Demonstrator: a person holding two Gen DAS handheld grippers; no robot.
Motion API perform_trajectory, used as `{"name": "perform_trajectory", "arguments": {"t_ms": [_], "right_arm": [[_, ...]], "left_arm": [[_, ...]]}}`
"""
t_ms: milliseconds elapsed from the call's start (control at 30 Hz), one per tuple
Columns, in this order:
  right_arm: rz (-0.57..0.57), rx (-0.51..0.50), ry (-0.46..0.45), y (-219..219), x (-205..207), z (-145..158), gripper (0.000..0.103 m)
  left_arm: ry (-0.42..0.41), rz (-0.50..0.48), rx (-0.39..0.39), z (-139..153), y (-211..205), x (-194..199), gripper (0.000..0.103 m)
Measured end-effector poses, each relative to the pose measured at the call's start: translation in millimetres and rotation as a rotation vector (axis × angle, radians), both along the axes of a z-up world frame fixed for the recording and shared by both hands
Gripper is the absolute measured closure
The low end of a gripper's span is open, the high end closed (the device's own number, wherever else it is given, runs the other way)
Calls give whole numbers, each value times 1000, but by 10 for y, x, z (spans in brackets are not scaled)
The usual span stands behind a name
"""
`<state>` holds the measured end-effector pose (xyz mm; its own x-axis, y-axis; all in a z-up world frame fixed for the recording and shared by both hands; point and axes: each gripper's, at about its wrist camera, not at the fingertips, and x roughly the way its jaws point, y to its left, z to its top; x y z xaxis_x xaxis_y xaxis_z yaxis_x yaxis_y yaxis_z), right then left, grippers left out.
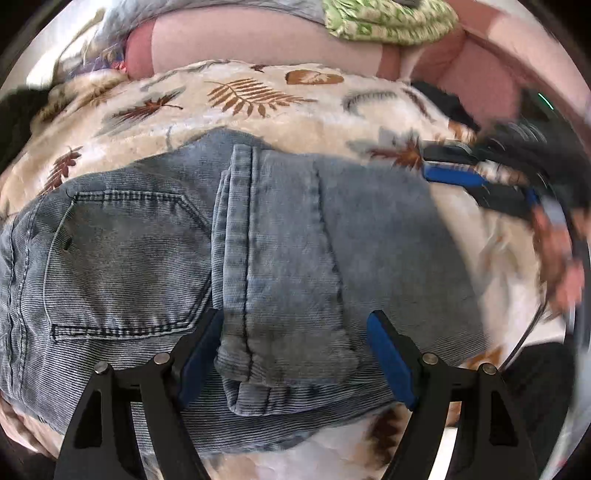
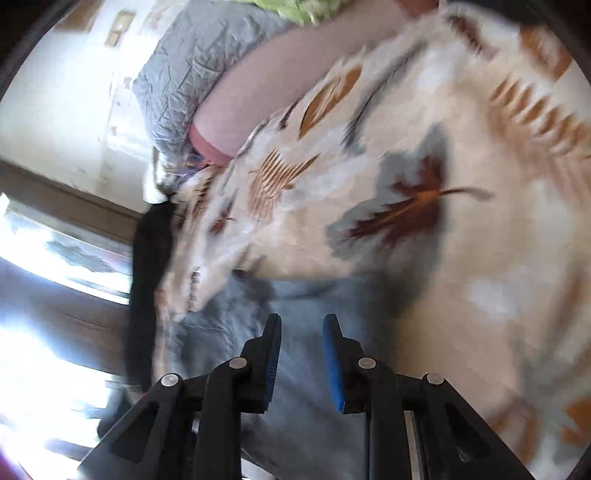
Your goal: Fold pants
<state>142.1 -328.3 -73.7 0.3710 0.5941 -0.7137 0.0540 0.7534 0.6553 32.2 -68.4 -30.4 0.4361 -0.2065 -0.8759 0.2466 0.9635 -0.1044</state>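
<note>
Looking down the left gripper point(image 1: 295, 354), we see its jaws spread wide with nothing clamped between them, the blue pads point(image 1: 388, 362) standing either side of a folded leg hem on the denim pants point(image 1: 147, 258). The pants lie folded into a compact bundle on the leaf-print blanket point(image 1: 258, 96), back pocket point(image 1: 125, 258) to our left, the doubled leg panel lying over the middle. Their far edge runs roughly level across the blanket, and bare blanket stretches beyond it up to the pink sheet point(image 1: 240, 40) and the green patterned cloth point(image 1: 388, 22). Our right gripper point(image 1: 458, 168) shows blurred at the pants' right edge. In its own view, the right gripper point(image 2: 301, 350) has its jaws partly apart, holding nothing, hovering over blurred denim point(image 2: 303, 295), with wide open blanket point(image 2: 480, 184) ahead and to the right. A grey quilt point(image 2: 192, 74) lies by the wall.
</note>
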Motion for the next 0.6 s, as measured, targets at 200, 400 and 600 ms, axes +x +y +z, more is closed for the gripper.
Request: {"name": "perform_trajectory", "arguments": {"t_ms": [200, 400, 600], "right_arm": [[-58, -23, -25, -27, -219, 130, 67], [80, -120, 22, 213, -702, -63, 27], [45, -146, -64, 332, -816, 285, 28]], "left_arm": [[-46, 8, -32, 119, 90, -91, 23], [7, -12, -80, -66, 158, -52, 23], [-117, 60, -248, 469, 489, -228, 23]]}}
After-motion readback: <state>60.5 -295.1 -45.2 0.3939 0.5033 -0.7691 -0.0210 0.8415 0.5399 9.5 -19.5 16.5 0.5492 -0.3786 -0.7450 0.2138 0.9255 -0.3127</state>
